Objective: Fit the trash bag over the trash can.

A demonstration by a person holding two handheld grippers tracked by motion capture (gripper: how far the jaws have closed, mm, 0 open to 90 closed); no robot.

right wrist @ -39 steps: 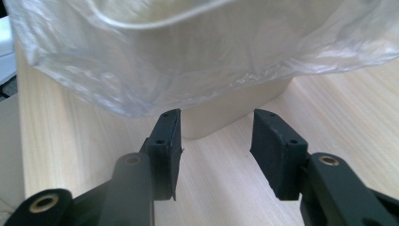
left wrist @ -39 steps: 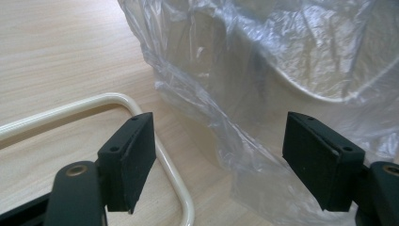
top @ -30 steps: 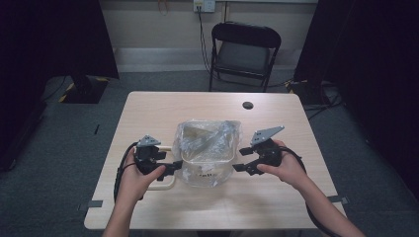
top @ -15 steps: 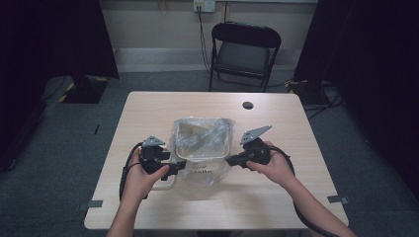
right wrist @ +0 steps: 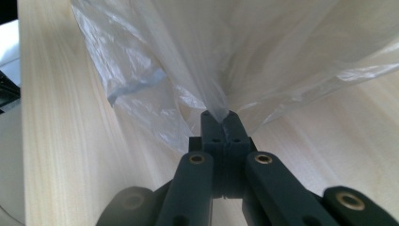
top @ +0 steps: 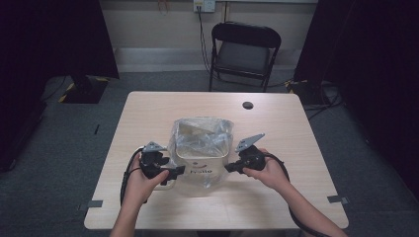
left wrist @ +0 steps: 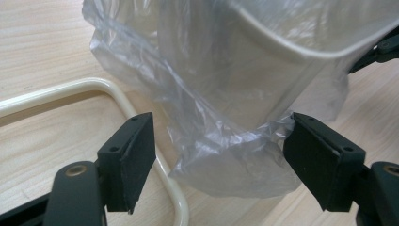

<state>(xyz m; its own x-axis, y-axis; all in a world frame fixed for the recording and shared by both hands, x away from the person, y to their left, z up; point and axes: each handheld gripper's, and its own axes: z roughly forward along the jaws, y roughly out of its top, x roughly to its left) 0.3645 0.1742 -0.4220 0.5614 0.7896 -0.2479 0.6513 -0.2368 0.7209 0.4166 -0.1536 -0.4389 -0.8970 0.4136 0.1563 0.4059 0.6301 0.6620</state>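
Note:
A cream bin [top: 200, 160] lined with a clear plastic bag [top: 200, 133] stands at the middle of the table. The bag's edge hangs over the rim and down the sides. My left gripper [top: 180, 171] is at the bin's lower left. It is open [left wrist: 221, 160], with a bulge of the bag [left wrist: 226, 160] between its wide jaws and a gap on one side. My right gripper [top: 228, 168] is at the bin's lower right, shut [right wrist: 220, 117] on a pinch of the bag [right wrist: 207, 70] just above the tabletop.
A cream handle loop [left wrist: 117, 94] lies flat on the table [top: 148, 113] beside the bin, under my left gripper. A small black disc [top: 247, 105] sits at the far right of the table. A folding chair [top: 244, 49] stands beyond the far edge.
Both grippers have sunk along the bin's sides towards the tabletop. The right one has also drawn in closer to the bin.

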